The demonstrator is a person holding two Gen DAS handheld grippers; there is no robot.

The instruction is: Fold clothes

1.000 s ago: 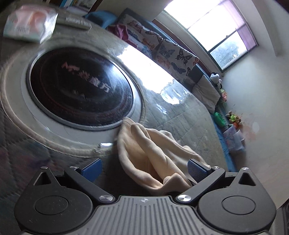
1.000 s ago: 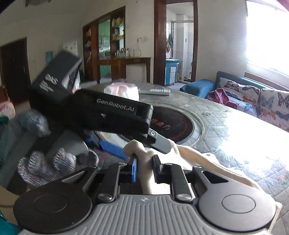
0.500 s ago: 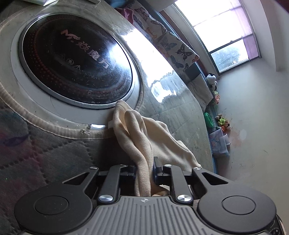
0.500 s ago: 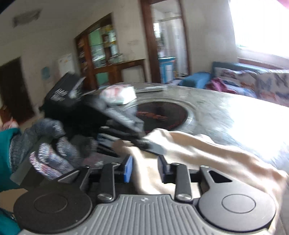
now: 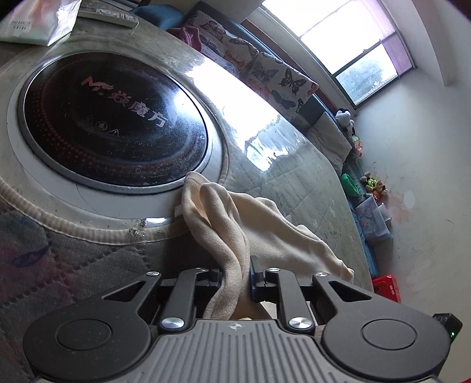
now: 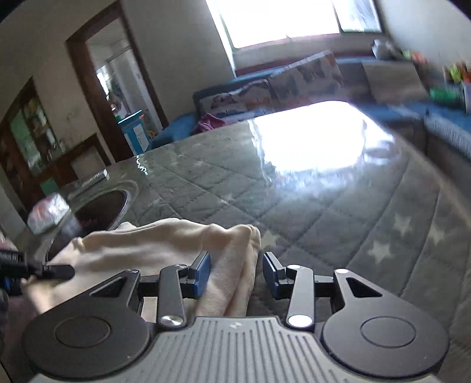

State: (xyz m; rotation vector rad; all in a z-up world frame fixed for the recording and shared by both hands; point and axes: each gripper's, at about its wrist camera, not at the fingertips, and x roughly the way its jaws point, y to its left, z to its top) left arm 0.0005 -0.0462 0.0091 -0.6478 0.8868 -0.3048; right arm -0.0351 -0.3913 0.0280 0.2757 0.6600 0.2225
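Note:
A cream fleece garment [image 5: 265, 232] lies bunched on the quilted table cover, beside the round black cooktop [image 5: 112, 117]. My left gripper [image 5: 235, 275] is shut on a thick fold of the garment. In the right wrist view the same garment [image 6: 164, 244] stretches to the left, and a fold of it runs between the blue pads [image 6: 203, 272] of my right gripper [image 6: 235, 272]. The right jaws stand apart, and the right pad does not touch the cloth. The left gripper's tip [image 6: 38, 269] shows at the left edge of that view.
A grey quilted cover [image 6: 323, 212] with star patterns spreads over the table, with strong window glare on it. A tissue pack [image 5: 38, 20] and a remote [image 5: 114, 19] lie beyond the cooktop. A sofa with butterfly cushions [image 5: 265, 73] runs along the far side.
My left gripper has closed on the garment fold and stays closed. My right gripper has opened its jaws and swung to the right, away from the left gripper.

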